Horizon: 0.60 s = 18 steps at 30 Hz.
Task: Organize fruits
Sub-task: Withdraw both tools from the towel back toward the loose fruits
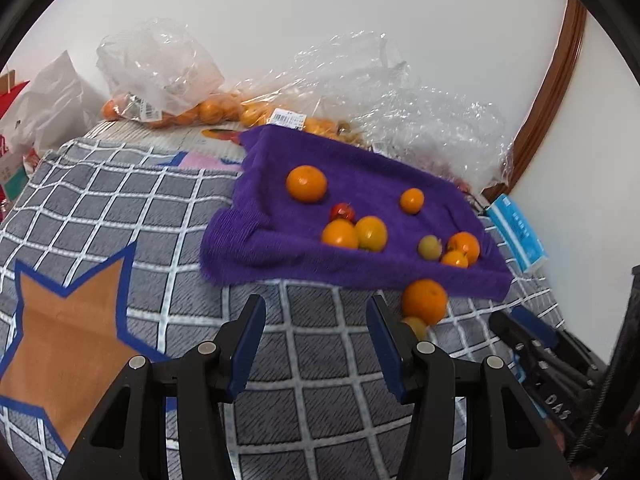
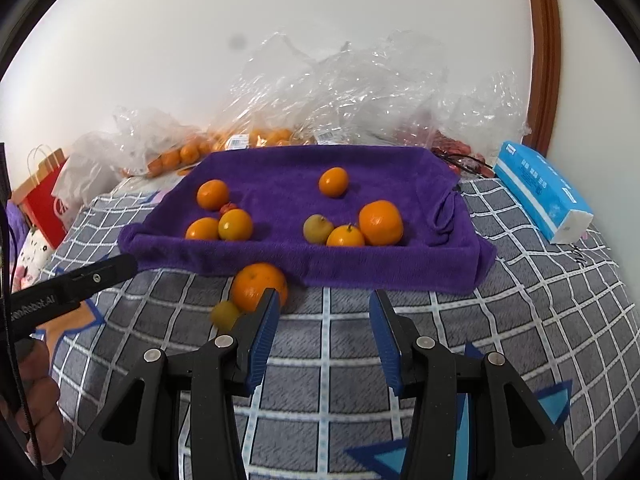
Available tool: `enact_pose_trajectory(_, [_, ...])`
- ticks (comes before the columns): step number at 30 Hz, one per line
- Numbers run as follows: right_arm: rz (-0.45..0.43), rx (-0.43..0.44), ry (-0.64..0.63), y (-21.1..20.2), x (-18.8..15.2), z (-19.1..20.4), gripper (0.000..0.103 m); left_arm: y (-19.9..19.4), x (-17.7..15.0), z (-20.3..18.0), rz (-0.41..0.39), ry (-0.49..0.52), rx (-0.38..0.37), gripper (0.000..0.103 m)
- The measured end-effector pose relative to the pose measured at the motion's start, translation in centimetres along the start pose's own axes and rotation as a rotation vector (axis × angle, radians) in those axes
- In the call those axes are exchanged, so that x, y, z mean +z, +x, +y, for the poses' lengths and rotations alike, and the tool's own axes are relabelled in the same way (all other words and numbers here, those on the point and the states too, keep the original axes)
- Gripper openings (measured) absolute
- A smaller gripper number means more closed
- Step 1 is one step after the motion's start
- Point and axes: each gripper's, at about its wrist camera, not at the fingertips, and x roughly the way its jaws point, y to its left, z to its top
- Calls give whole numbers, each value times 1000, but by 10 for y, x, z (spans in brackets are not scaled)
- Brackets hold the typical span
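Plainly, the whole business turned on two strays lying off the purple towel (image 2: 280,196), down on the checked blanket (image 2: 332,344) just in front of the towel's near edge. The big orange (image 2: 256,282) sat touching that edge, and the small yellowish fruit (image 2: 225,314) lay just beside it on the near side.

The right gripper (image 2: 324,298) hung over the blanket with its blue-padded jaws spread wide and nothing between them. The orange lay to its left and slightly ahead, half hidden behind the tip of the left jaw, so it was outside the gap, not in it. The left gripper (image 1: 316,304) was likewise spread and empty, and from its side the same orange (image 1: 424,300) lay off to the right, past its right jaw, with the small fruit (image 1: 416,326) tucked against that jaw's outer side.

So the strays sat between the two grippers, just beside each. I judged the right one slightly nearer, since its jaw tip already overlapped the orange; a short shift to its left would have centred the fruit. Being round, the orange offered no long axis to line up with.

On the towel the rest were gathered in two loose clusters, toward the near left corner and the near right, with one orange toward the far edge. Beyond, clear plastic bags (image 2: 320,80) held more fruit.
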Motion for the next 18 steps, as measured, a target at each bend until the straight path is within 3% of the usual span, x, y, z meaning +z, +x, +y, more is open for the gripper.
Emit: enact_pose_trajectory(18, [20,-8,-9,2,-9,9,46,2,-18,5,-12,15,-22,50])
